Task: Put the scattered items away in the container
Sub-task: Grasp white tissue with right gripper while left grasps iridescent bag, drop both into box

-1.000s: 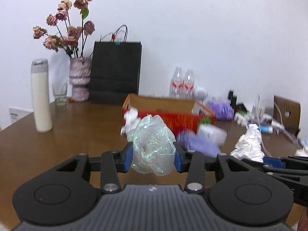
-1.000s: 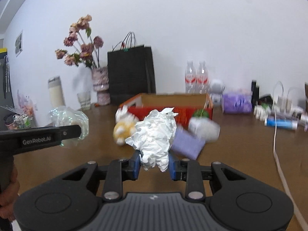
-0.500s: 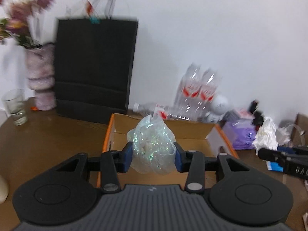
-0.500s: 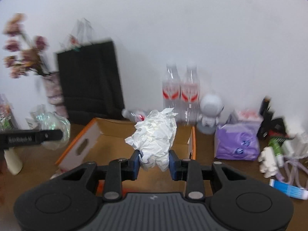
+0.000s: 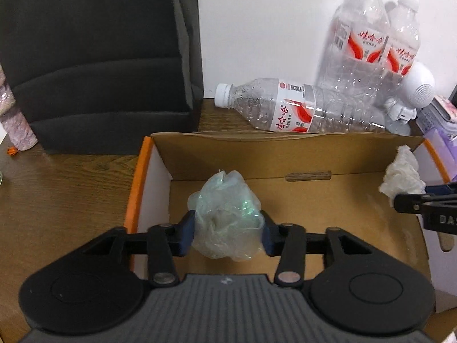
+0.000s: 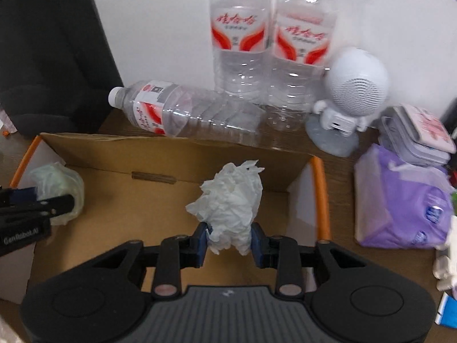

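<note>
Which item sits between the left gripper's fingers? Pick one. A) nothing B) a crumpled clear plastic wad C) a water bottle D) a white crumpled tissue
B: the left gripper has a crumpled clear plastic wad between its blue pads, above the box; the white tissue is in the right gripper.

Both views are taken from just behind a pair of tongs and are aimed steeply down and forward into the cardboard box [image 5: 285,157], seen at close range. The left wrist view is centred over the box's left part, the right wrist view over its right part [image 6: 177,154]. Shared by both are the box, the lying bottle [image 5: 285,108] [image 6: 185,114] and the standing bottles [image 5: 368,37] [image 6: 271,37] behind it on the bench [image 5: 57,188]; each pair of tongs is caught at the other view's edge.
</note>
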Demonstrator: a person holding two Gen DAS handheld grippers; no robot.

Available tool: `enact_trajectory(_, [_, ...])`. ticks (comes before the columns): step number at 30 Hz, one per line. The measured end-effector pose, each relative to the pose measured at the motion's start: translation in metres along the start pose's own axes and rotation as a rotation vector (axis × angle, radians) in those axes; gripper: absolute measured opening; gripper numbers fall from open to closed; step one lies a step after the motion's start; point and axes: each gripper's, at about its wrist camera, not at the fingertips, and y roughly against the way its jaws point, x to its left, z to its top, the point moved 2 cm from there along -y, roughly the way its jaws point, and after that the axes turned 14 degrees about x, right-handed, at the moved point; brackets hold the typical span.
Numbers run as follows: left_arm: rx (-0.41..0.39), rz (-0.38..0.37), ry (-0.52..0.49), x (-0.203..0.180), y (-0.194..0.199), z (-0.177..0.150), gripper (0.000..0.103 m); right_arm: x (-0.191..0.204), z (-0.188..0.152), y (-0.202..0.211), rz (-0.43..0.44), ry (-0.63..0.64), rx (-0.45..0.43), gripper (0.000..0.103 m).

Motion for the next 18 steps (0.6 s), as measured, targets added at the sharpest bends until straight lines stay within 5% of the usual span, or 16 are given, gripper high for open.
enact_trajectory(3, [-0.029, 0.029, -0.039, -0.008, 0.0, 0.004, 0.052, 0.005, 0.003, -0.007, -0.027, 0.011, 0.004, 0.036])
enact_trajectory(8, [-0.029, 0.018, -0.046, -0.008, 0.009, 0.006, 0.069, 0.002, 0.007, 0.003, -0.061, -0.028, 0.001, 0.074])
enact_trajectory(13, [-0.034, 0.014, -0.018, -0.003, 0.04, 0.001, 0.074, -0.004, -0.002, 0.032, -0.026, -0.049, 0.009, 0.074])
enact_trajectory(18, [-0.027, -0.008, 0.024, 0.001, 0.088, -0.015, 0.092, -0.005, -0.025, 0.071, 0.062, -0.079, 0.036, 0.078])
